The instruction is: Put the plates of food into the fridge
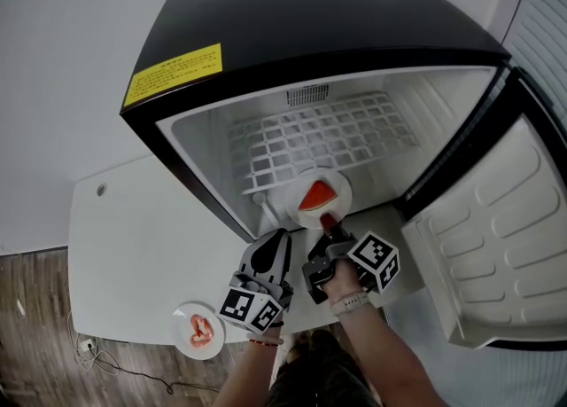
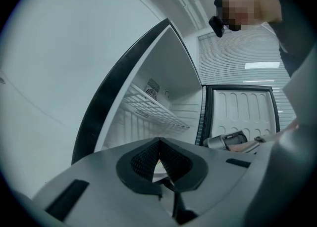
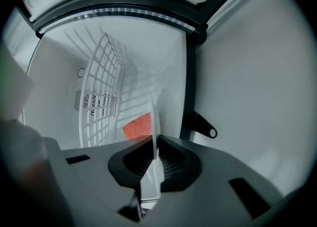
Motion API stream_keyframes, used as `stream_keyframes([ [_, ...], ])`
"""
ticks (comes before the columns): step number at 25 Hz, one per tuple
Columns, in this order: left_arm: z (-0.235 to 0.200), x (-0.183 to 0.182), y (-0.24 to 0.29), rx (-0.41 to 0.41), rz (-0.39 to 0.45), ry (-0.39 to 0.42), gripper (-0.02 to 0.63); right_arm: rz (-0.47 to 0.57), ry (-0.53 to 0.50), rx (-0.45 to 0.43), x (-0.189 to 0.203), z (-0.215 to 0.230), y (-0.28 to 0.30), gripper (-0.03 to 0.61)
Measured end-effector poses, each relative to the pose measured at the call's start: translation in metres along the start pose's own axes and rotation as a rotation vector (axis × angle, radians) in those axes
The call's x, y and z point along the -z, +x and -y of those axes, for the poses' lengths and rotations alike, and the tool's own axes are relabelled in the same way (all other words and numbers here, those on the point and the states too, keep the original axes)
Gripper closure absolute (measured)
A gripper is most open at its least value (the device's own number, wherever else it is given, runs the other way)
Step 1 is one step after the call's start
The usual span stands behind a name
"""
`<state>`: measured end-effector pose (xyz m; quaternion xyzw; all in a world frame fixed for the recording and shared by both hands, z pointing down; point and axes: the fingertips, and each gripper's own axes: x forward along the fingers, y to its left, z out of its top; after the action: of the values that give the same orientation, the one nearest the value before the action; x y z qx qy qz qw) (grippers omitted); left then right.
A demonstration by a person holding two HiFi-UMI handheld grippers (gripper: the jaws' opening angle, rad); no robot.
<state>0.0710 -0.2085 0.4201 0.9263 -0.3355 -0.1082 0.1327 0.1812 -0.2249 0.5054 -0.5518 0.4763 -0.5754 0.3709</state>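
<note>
A white plate [image 1: 312, 194] with a red watermelon slice [image 1: 316, 195] sits at the mouth of the open black fridge [image 1: 337, 15], just under its wire shelf [image 1: 319, 135]. My right gripper [image 1: 330, 222] is shut on the plate's near rim. In the right gripper view the plate [image 3: 155, 117] shows edge-on between the pads, with the slice [image 3: 137, 125] to its left. My left gripper [image 1: 282, 237] hangs close to the left of the plate, its jaws shut on nothing [image 2: 158, 144]. A second plate [image 1: 198, 330] with red food lies on the white table [image 1: 124, 246] near its front edge.
The fridge door [image 1: 496, 237] stands swung open to the right, with its white inner liner facing me. The fridge interior is white, with a vent [image 1: 307, 95] on the back wall. A cable [image 1: 115, 363] lies on the wooden floor at lower left.
</note>
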Motion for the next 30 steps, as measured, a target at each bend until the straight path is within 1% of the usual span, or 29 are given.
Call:
stream_keyframes([
  [4, -0.003, -0.001, 0.0, -0.008, 0.007, -0.005, 0.607, -0.008, -0.025, 0.01, -0.003, -0.002, 0.008, 0.561],
  [12, -0.01, 0.0, 0.0, -0.031, 0.006, 0.003, 0.607, -0.05, -0.173, 0.079, -0.008, 0.003, 0.017, 0.561],
  [16, -0.014, 0.003, -0.002, -0.036, 0.001, -0.004, 0.607, -0.068, -0.313, 0.119, -0.011, 0.0, 0.019, 0.556],
  [21, -0.015, 0.005, -0.003, -0.039, 0.001, -0.02, 0.607, -0.082, -0.527, 0.192, -0.015, -0.002, 0.021, 0.508],
  [27, -0.014, 0.005, -0.002, -0.033, 0.003, -0.025, 0.607, -0.091, -0.732, 0.238, -0.017, -0.003, 0.022, 0.48],
  [30, -0.014, 0.005, 0.0, -0.033, 0.005, -0.025, 0.607, -0.095, -0.804, 0.25, -0.019, -0.003, 0.022, 0.467],
])
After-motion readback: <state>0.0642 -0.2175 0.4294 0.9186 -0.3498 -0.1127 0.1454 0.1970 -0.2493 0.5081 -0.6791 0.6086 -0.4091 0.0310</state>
